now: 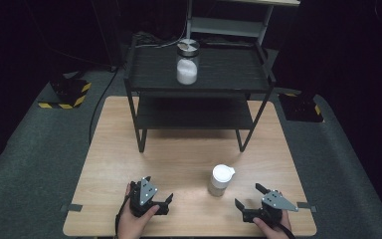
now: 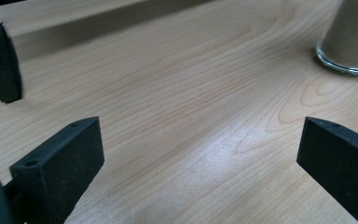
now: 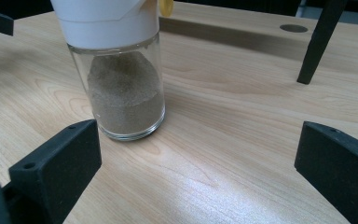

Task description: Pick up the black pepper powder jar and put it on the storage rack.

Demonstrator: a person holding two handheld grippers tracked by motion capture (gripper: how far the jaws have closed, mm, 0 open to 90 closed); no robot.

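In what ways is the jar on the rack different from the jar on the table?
The jar on the rack stands on the top shelf of the black rack; the jar on the table stands on the wooden table between the two grippers. The rack jar holds white powder, the table jar brownish powder. The rack jar has a dark metallic lid, the table jar a white cap. Both are clear glass, upright and closed.

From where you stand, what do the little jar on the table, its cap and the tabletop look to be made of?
The jar looks like clear glass: brown powder shows through it and its thick base glints. Its white cap seems to be matte plastic. The tabletop shows pale wood grain with a soft sheen; solid wood or laminate, I cannot tell.
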